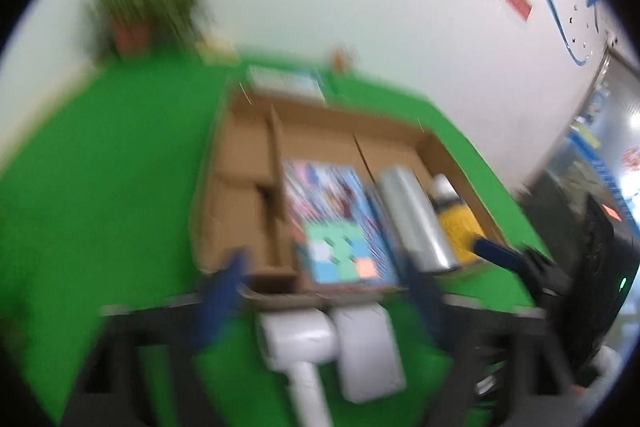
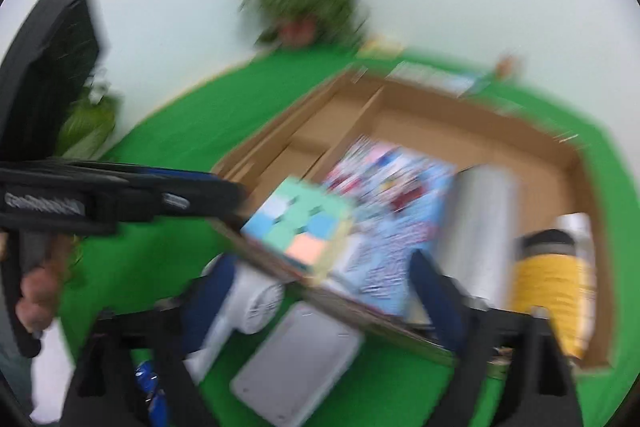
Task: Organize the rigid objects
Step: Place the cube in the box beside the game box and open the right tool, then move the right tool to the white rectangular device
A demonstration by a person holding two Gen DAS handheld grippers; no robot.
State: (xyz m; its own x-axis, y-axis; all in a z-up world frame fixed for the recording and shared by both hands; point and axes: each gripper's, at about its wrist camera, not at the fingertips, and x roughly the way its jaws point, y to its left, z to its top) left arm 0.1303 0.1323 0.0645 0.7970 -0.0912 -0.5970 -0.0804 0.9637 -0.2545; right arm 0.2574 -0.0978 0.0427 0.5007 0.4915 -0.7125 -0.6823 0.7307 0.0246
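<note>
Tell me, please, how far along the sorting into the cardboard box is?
Done: blue book, sticky-note pad, silver cylinder and yellow bottle lie in the cardboard box. Both grippers are open, holding nothing. Left: white hair dryer and white case on the green cloth.

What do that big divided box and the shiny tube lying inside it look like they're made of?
The divided box looks like plain cardboard: matte brown walls and dividers with thin raw edges. The silver cylinder looks like metal or metallic-coated plastic, with a smooth surface and bright streaky reflections; the blur leaves that open.
</note>
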